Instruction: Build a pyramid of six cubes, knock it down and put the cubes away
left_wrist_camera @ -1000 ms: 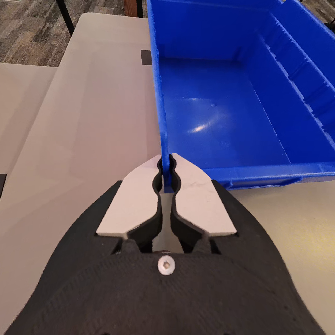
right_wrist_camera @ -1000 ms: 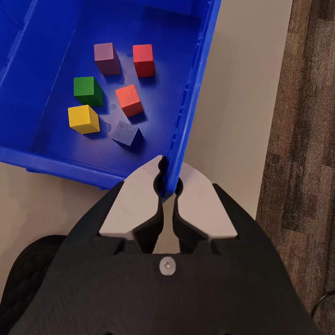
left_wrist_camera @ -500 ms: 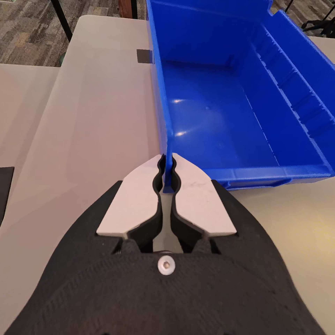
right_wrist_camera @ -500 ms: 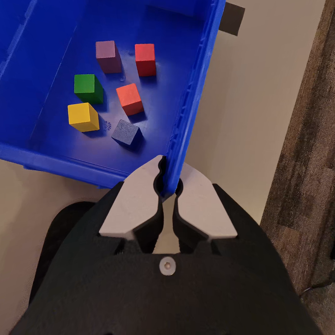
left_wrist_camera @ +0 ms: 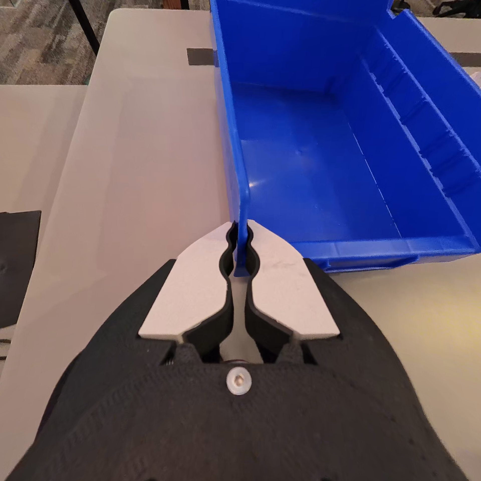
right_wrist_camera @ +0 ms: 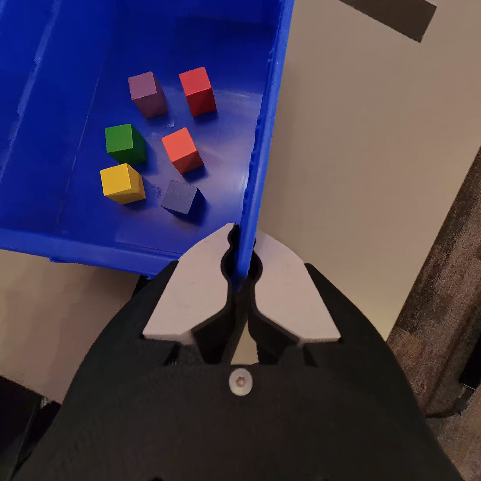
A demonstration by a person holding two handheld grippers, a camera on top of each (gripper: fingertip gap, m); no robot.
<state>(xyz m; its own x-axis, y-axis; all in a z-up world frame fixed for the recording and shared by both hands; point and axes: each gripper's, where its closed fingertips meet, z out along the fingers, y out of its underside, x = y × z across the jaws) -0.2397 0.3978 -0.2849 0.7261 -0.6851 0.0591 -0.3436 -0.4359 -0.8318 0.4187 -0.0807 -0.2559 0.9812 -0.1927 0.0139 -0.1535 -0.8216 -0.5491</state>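
- Left hand-held gripper [left_wrist_camera: 241, 229]: nearly closed, pads pressed on both faces of the thin left wall of the bin [left_wrist_camera: 299, 182], at the bin's near left corner.
- Right hand-held gripper [right_wrist_camera: 243, 231]: nearly closed, pads clamped on the bin's right wall [right_wrist_camera: 260, 182] at the near right corner; the wall edge runs up between the two fingers.
- Bin: blue plastic, open top, ribbed inner right wall. It sits on the surface [left_wrist_camera: 143, 156] with its near wall towards both grippers.
- Cubes: six, all loose on the bin floor in the right wrist view, none stacked, none touching a gripper.
- Purple cube [right_wrist_camera: 147, 93]: farthest row, left.
- Red cube [right_wrist_camera: 197, 89]: farthest row, right, beside the purple one and apart from it.
- Green cube [right_wrist_camera: 125, 143]: middle row, left.
- Orange cube [right_wrist_camera: 182, 149]: middle row, right, nearer the right wall.
- Yellow cube [right_wrist_camera: 122, 183]: near row, left, just beside the green one.
- Dark blue cube [right_wrist_camera: 182, 196]: near row, right, turned corner-on, closest to the right gripper.
- Surface: pale tabletop. A dark tape patch [left_wrist_camera: 200, 56] lies against the bin's far left wall; another tape strip [right_wrist_camera: 395, 18] lies at the far right of the surface.
- Carpet [right_wrist_camera: 442, 286]: mottled brown, beyond the right edge of the surface.
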